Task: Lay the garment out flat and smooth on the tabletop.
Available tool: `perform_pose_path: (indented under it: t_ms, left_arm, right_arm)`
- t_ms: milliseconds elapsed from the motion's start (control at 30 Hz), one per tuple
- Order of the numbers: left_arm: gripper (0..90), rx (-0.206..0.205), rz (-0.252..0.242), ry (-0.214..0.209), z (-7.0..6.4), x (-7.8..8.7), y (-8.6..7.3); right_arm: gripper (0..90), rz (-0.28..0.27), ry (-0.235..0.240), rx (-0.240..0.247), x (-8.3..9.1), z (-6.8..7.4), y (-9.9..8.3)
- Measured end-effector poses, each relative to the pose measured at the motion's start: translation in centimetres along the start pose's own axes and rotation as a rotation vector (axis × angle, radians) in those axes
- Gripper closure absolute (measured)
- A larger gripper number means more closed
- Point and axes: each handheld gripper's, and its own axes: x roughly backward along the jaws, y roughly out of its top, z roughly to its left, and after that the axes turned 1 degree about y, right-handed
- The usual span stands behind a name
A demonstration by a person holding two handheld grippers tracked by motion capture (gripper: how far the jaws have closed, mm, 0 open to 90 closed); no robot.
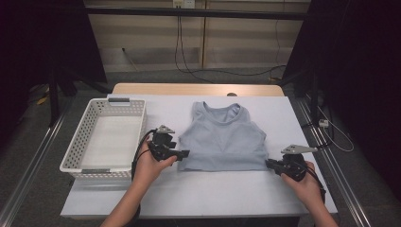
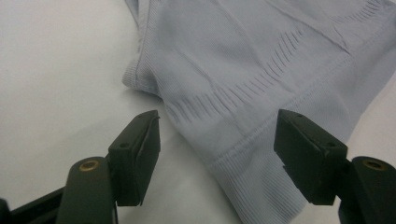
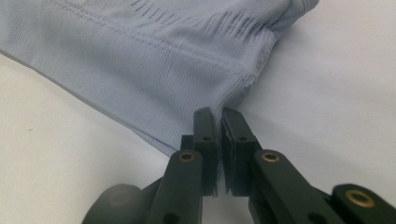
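Pinching the tank top's [image 1: 222,139] right hem corner with my right gripper [image 3: 219,123], just beside the basket [image 1: 85,132], I judge my wide-open left gripper [image 2: 217,140] must next close on the left corner.

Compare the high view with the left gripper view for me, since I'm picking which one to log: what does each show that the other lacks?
High view alone: the white basket, the right gripper at the top's other bottom corner, and both hands. Left gripper view alone: the left gripper with jaws wide apart around the ribbed hem. Both: the pale blue tank top on the white table.
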Motion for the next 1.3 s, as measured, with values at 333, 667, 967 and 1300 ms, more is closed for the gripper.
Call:
perform_pose_path:
  t_ms: [333,667,967,1300]
  left_arm:
    - [51.5,-0.014,0.073,-0.025,-0.3,-0.3,-1.5]
    - [80.8,0.005,0.126,-0.044,-0.8,-0.3,-1.8]
    - [87.5,0.016,0.154,-0.07,-0.8,0.2,-1.4]
    - [87.7,0.021,0.152,-0.115,-0.7,1.6,-1.0]
  right_arm:
    - [86.0,0.003,-0.007,0.009,0.0,0.2,-0.1]
    - [86.2,0.002,-0.017,0.012,-0.1,0.3,-0.2]
    - [86.8,-0.003,-0.019,0.005,0.1,0.4,-0.3]
    - [87.3,-0.017,-0.002,0.006,1.0,0.8,-0.3]
